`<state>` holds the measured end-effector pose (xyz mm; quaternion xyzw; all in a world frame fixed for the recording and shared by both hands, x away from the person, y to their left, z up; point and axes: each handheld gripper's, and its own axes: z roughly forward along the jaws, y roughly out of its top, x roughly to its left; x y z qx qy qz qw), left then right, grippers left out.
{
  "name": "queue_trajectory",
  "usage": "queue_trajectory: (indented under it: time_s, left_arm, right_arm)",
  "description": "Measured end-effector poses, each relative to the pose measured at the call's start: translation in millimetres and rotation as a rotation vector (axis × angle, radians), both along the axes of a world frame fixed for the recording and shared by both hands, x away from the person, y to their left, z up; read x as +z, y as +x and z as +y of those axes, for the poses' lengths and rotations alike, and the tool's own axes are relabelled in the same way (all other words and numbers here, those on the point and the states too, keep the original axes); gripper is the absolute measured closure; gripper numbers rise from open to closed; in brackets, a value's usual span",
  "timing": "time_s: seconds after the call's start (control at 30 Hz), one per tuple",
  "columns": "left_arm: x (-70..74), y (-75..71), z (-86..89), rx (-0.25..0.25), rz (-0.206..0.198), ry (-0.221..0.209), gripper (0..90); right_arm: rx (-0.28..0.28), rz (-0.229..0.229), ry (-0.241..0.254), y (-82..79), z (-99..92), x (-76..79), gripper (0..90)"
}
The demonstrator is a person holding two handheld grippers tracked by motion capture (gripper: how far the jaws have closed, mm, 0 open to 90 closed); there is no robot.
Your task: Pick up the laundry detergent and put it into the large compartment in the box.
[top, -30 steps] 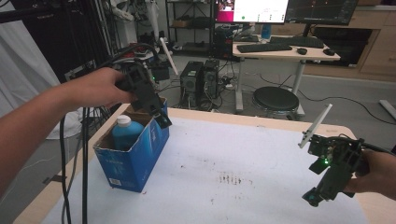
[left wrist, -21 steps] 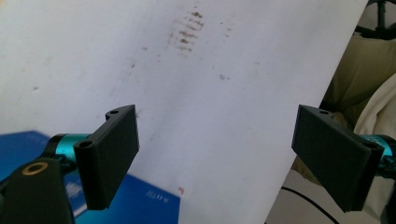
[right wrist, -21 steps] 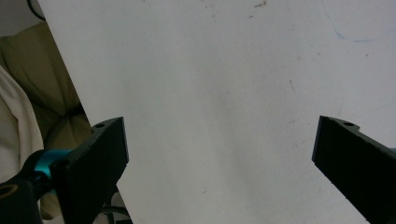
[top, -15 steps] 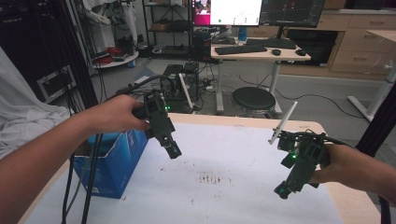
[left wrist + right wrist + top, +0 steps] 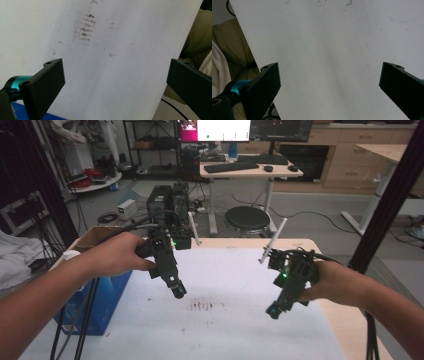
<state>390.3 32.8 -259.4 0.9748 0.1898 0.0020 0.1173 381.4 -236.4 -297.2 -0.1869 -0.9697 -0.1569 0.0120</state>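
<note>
A wooden desk [image 5: 336, 316] carries a white sheet [image 5: 230, 330] over most of its top, marked mid-way by a patch of dark smudges [image 5: 202, 305]. A blue box [image 5: 102, 302] stands at the desk's left edge.

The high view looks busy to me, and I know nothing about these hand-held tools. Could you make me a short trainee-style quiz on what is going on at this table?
1. True or false: the left gripper has its fingers wide apart with nothing between them.
2. Multiple choice: where does the blue box stand? A) at the table's left edge, under the person's left forearm; B) in the middle of the white table top; C) beside the right gripper.
3. Fill in: the dark smudge marks on the white surface lie between the two ____.

Key: 1 true (the left gripper view shows bare table between the fingers); 2 A; 3 grippers.
</note>
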Motion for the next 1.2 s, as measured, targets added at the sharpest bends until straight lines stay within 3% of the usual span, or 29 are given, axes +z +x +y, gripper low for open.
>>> queue_trajectory:
  time_s: [0.3,0.4,1.2]
  left_arm:
    - [-12.0,-1.4,-14.3,-0.019,0.008,0.017,1.7]
    - [-16.1,0.1,-19.4,-0.023,0.006,0.040,1.7]
    - [-23.7,2.4,-22.2,-0.034,0.010,0.037,1.7]
  right_arm:
    - [0.009,0.007,-0.003,1.9,1.9,-2.6,2.7]
    - [0.013,0.010,-0.006,4.1,3.3,-5.2,2.7]
    - [0.024,0.017,-0.013,4.1,4.2,-8.7,2.7]
